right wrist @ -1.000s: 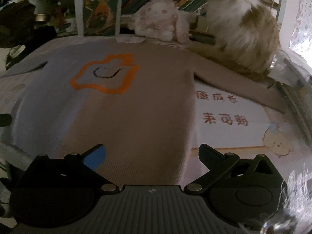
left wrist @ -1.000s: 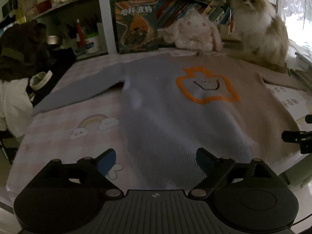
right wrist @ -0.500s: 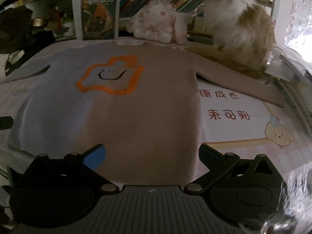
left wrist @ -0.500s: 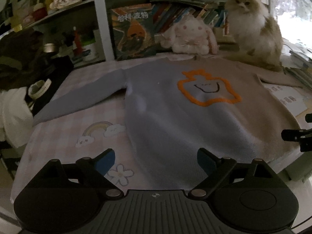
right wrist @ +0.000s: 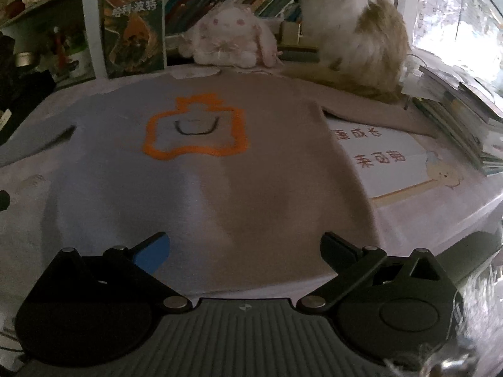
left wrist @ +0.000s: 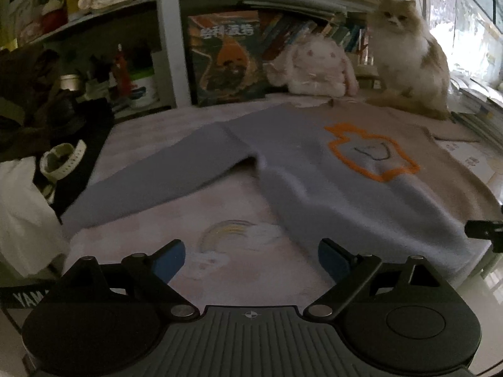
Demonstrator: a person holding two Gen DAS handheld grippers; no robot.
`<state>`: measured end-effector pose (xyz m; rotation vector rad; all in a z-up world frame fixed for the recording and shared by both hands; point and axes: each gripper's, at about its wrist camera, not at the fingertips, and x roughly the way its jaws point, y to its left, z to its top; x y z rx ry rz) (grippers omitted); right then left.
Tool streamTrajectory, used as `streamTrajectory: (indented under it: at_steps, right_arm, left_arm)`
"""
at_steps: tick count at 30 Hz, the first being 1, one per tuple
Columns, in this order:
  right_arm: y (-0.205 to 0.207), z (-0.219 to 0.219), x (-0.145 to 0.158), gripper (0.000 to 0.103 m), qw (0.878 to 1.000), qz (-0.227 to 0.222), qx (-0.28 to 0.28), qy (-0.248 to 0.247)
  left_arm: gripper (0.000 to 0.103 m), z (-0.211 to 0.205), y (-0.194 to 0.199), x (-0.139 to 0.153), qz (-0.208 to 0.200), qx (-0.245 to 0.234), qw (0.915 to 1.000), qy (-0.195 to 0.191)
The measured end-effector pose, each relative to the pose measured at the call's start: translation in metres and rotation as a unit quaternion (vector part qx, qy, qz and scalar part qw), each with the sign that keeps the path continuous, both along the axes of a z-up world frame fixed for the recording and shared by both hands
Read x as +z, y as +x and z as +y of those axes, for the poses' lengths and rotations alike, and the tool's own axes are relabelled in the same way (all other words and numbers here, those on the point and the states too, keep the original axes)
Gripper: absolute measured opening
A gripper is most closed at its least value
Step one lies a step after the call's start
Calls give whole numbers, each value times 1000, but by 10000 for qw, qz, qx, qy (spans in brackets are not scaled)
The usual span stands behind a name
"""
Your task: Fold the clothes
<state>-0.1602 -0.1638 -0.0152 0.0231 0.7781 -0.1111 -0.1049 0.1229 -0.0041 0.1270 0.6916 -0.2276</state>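
**Ana:** Across the bench point(right wrist: 471, 201), the sweater point(right wrist: 220, 188) lies spread flat, face up, half blue-grey and half tan, with an orange outline and a little smile stitched on the chest. Both sleeves stretch out to the sides.

**Ben:** And the claws?

**Ana:** The left claw point(left wrist: 251, 259) hovers by the hem's left corner with its fingers wide apart, holding nothing. The right claw point(right wrist: 245, 248) hangs over the lower hem, also spread wide and empty.

**Ben:** So which step is this?

**Ana:** No fold shows anywhere in the garment. I'd judge the folding is still ahead, the claws lined up near the hem for a grip. A sleeve point(left wrist: 157, 179) or a hem corner would need pinching through soft knit, so closing low against the cloth matters.

**Ben:** Anything in the way?

**Ana:** A long-haired cat point(right wrist: 355, 31) sits at the far end, on or just beside the right sleeve; I cannot tell which. A plush rabbit point(right wrist: 229, 37) sits beside it.

**Ben:** Any writing?

**Ana:** A book cover point(right wrist: 135, 28) on the shelf reads "哈利·波特". The mat point(right wrist: 386, 157) shows red Chinese characters, upside down from here and only partly legible. White letters "YAM" show at the left view's lower edge.
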Motion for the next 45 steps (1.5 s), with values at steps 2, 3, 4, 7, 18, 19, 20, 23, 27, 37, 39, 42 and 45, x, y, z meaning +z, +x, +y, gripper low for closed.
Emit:
streamTrajectory:
  at_steps: [2,3,4,7,18,19,20,23,27,37,39,42,45]
  right_arm:
    - [1,15,-1,103,10000,-23,4,-15]
    - [2,23,-1,103,10000,-35,6,-22]
    - [2,31,-1,103,10000,-46,12,-36]
    - [2,48,0,103,9999,-82,20,-112]
    - [-2,70,8,103,9991,-46,-211,-358]
    - [-1,72,9,103,9990,-36,-204,-392]
    - [-1,73,10,103,9989,-28,-190,-427]
    - [-1,78,12,103,9985,-18,-135,-531]
    - [-2,80,13,103,9979,3,-100,-644]
    - [1,82,15,103,9972,46,-168,-723]
    - [2,81,15,103,9973,51,-184,-709]
    - [4,81,15,103,9973,49,-182,-703]
    - [3,82,15,103,9972,31,-141,-736]
  left_arm:
    - [94,17,7,-1,-28,7,10000,-3]
    - [94,25,11,-2,-52,43,10000,-5]
    - [94,33,15,-3,-71,100,9999,-9]
    - [94,56,26,-5,-114,340,9994,-33]
    - [94,135,69,-29,-258,1751,9827,-542]
    - [94,140,73,-31,-249,1831,9809,-607]
    - [94,145,76,-33,-229,1920,9788,-671]
    - [93,161,82,-39,-123,2244,9688,-1043]
    - [91,185,91,-48,120,2570,9474,-1902]
    - [38,196,96,-42,19,2657,9191,-2909]
    - [38,190,98,-40,4,2421,9212,-3045]
    - [38,185,107,-48,190,2380,9191,-3135]
    - [38,186,115,-56,322,2589,9096,-3233]
